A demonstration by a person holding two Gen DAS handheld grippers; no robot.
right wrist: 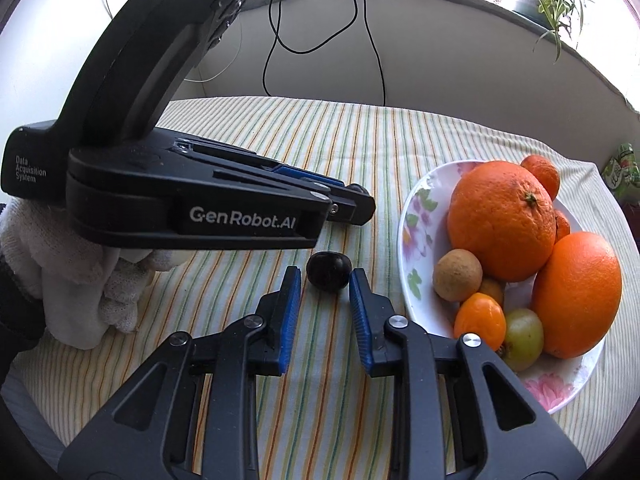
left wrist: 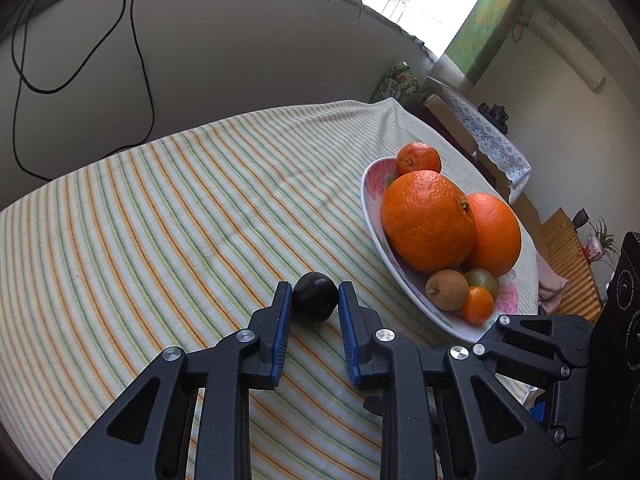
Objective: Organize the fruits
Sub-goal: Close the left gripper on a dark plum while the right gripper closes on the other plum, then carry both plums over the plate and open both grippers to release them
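Note:
A small dark purple fruit (left wrist: 315, 297) lies on the striped tablecloth (left wrist: 180, 208). In the left wrist view my left gripper (left wrist: 312, 292) is open with its blue pads on either side of the fruit. In the right wrist view the same fruit (right wrist: 329, 276) lies just beyond my open right gripper (right wrist: 325, 278). The left gripper's body (right wrist: 192, 204) hangs above and to the left there. A floral bowl (left wrist: 370, 200) holds two large oranges (left wrist: 428, 220), a small mandarin (left wrist: 418, 159), a brown fruit (left wrist: 446, 290), a green one and a small orange one.
The bowl (right wrist: 412, 240) sits right of the dark fruit, near the table's right edge. A gloved hand (right wrist: 76, 280) holds the left gripper at the left. Black cables (left wrist: 80, 80) hang on the wall behind the table. A side cabinet with a lace cloth (left wrist: 488, 136) stands beyond.

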